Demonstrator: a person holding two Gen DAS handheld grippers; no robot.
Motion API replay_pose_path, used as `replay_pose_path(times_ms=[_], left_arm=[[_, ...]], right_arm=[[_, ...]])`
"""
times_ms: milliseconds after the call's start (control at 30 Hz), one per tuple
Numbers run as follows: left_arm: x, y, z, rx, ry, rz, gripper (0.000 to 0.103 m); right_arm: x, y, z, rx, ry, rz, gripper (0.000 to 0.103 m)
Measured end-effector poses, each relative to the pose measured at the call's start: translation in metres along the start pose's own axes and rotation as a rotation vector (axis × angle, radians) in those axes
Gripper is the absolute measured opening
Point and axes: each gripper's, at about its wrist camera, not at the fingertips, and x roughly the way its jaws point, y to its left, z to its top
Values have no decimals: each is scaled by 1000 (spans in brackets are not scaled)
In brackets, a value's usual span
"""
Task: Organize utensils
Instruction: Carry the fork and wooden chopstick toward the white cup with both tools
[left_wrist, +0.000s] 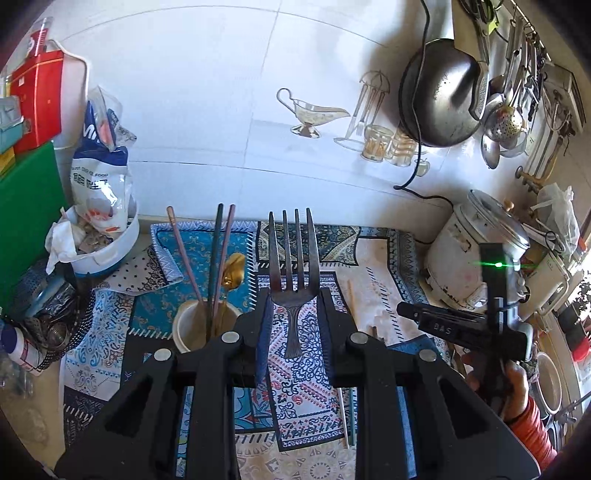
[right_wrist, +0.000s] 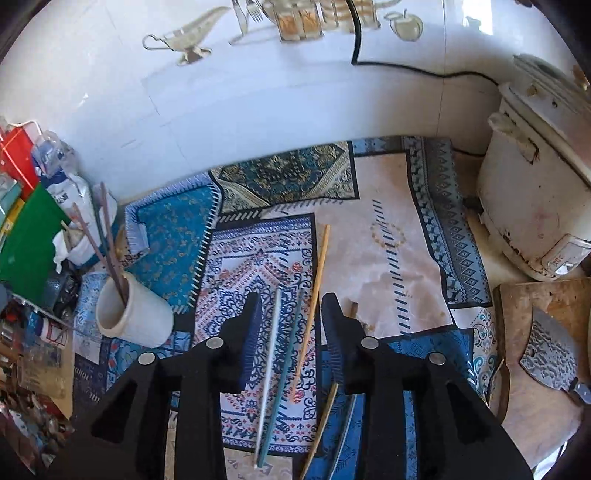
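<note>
My left gripper (left_wrist: 294, 299) is shut on a dark metal fork (left_wrist: 291, 266), pinched at the base of its head with the tines pointing up and away. To its left stands a white cup (left_wrist: 188, 325) holding chopsticks and a gold spoon (left_wrist: 232, 273). My right gripper (right_wrist: 291, 299) hangs open above the patterned mat (right_wrist: 388, 229). Below its gap lie a white chopstick (right_wrist: 269, 350), a teal one (right_wrist: 286, 369) and a tan wooden one (right_wrist: 317, 273), none of them touched. The cup (right_wrist: 140, 314) sits left of it.
A white rice cooker (right_wrist: 535, 206) stands at the right, with a wooden board and cleaver (right_wrist: 550, 350) in front of it. A white tub with a bag (left_wrist: 107, 251) and a green board (left_wrist: 26, 206) crowd the left. A wok (left_wrist: 443, 96) hangs on the tiled wall.
</note>
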Motion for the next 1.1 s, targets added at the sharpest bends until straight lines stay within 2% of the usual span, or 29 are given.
replay_pose_path(times_ms=[367, 533, 633, 667, 733, 867, 1000, 1100], left_arm=[[7, 14, 0, -22, 14, 52, 23], [14, 19, 3, -38, 18, 62, 23], [20, 20, 4, -44, 24, 64, 23], [22, 21, 4, -47, 27, 64, 23], [26, 21, 5, -50, 33, 64, 23], [32, 22, 6, -62, 43, 67, 23], [34, 23, 6, -59, 47, 63, 23], [34, 23, 7, -54, 50, 54, 23]], right_arm=[[109, -44, 36, 103, 179, -75, 31], [130, -65, 48, 154, 229, -75, 31], [141, -65, 47, 144, 264, -67, 29], [144, -63, 46, 127, 278, -74, 23], [143, -58, 45, 103, 263, -91, 18], [142, -56, 43, 120, 253, -72, 7], [132, -57, 42, 145, 236, -40, 6], [109, -51, 40, 133, 195, -14, 6]])
